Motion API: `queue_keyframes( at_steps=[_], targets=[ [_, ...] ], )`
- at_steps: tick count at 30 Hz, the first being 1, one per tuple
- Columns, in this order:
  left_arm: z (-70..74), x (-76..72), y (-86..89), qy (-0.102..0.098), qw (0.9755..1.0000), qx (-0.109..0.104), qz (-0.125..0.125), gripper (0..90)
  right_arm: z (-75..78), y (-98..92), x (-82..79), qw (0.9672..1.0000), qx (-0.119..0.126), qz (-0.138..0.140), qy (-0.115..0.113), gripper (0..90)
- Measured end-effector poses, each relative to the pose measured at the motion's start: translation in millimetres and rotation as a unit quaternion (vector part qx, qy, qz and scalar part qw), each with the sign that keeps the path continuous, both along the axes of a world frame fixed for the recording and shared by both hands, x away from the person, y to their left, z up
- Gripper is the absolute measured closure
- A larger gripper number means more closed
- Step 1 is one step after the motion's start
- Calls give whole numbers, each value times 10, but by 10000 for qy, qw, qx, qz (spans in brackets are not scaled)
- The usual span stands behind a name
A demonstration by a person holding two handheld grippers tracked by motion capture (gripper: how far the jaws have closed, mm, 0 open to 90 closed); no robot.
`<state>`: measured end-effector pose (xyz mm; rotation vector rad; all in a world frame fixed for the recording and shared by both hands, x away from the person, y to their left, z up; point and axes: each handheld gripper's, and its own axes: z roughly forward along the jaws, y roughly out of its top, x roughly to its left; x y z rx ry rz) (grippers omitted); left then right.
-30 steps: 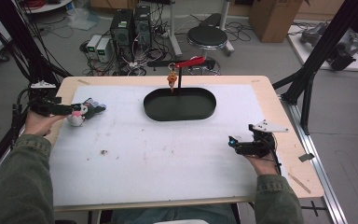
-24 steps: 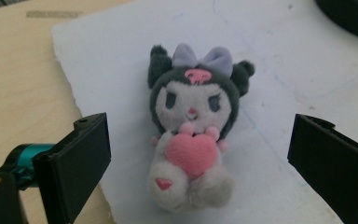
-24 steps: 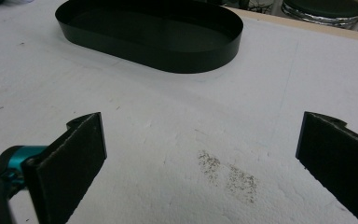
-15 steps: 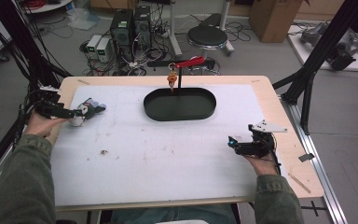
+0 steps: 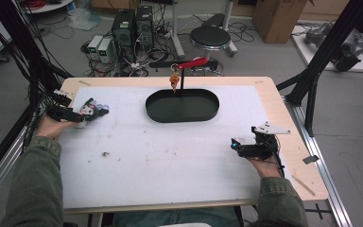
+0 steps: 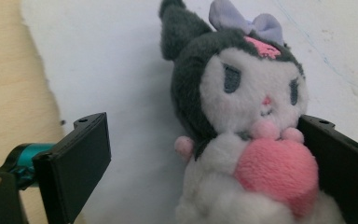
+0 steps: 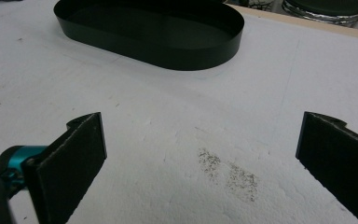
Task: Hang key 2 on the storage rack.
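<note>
Currently logged, step in hand: approach to grasp, plush toy not yet secured.

Item 1, plush toy (image 6: 242, 140): a small black-and-white stuffed character with a lilac bow, a pink patch on the forehead and a pink heart at its chest. Location: far left of the bench (image 5: 170, 161), lying on the white sheet near the bench's left edge, well apart from the black oval tray (image 5: 182, 105). Orientation: lying on its back, face up. Long axis runs from body to head, roughly in line with the left gripper's reach; the head points away from the gripper, toward the bench's middle in the high view, the body end nearest the hand.

Item 2, left gripper (image 5: 89, 111): jaws wide open, straddling the toy's body. In the left gripper view one jaw sits just beside or against the toy's heart side; the other stands well clear across bare sheet. Nothing gripped.

Item 3, right gripper (image 5: 236, 144): resting low on the right of the bench, jaws spread wide over bare sheet, holding nothing; the tray lies ahead of it.

Next move, as judged: shift the left gripper sideways so the toy's body is centred between the jaws, then close across the short axis of the soft torso. The plush will compress, so a firm close is needed before lifting. The tray looks the likely destination, though that is inference.
</note>
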<state>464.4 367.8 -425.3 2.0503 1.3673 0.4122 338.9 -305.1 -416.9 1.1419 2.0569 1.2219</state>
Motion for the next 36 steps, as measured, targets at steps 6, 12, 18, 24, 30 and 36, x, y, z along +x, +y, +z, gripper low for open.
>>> queue_keyframes(
  at_steps=[6,12,18,24,30,36],
  targets=[
    [-73,15,-121,255,9990,194,-298,262,6,-9,-4,10000,29,-25,-4,5],
    [-36,6,-154,223,9992,233,-244,440,10,-15,-5,10000,54,-33,-13,5],
    [7,-17,-195,186,9989,361,-217,461,13,-26,0,9999,95,-33,-26,5],
    [114,-90,-229,198,9991,244,-267,463,13,-22,-1,10000,79,-9,-31,5],
    [350,-187,-261,27,9995,135,-292,468,25,-36,5,9999,136,1,-66,5],
    [608,-265,-325,-203,9990,41,-406,467,35,-25,17,9998,162,70,-115,5]
  ],
)
